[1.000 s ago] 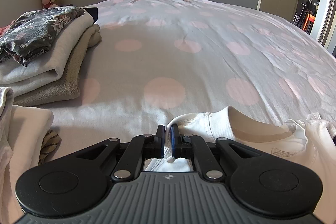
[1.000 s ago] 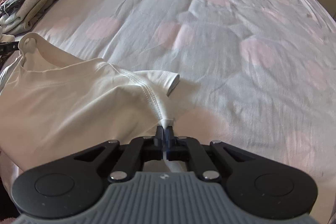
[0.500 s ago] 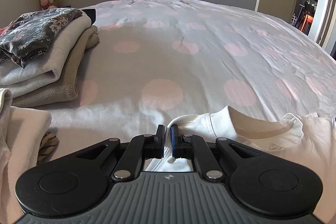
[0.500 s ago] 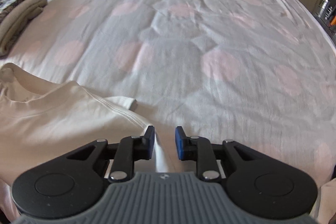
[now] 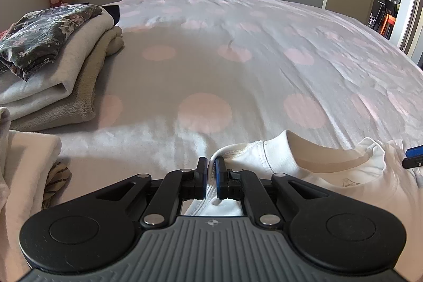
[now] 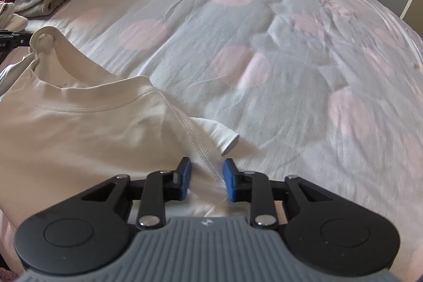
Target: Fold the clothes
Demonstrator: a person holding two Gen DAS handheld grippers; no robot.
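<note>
Right gripper [image 6: 207, 180] let go a moment ago, regrasping: fingers apart, closing around shirt [image 6: 79, 128] shoulder seam. Left gripper [image 5: 210, 180] unchanged, fingers pinched on other shoulder. Shirt flat on bed [image 6: 264, 49]; fold not begun.

The left gripper [image 5: 210, 180] has its fingers pinched together, while the right gripper's [image 6: 207, 180] fingers, apart, are closing.
</note>
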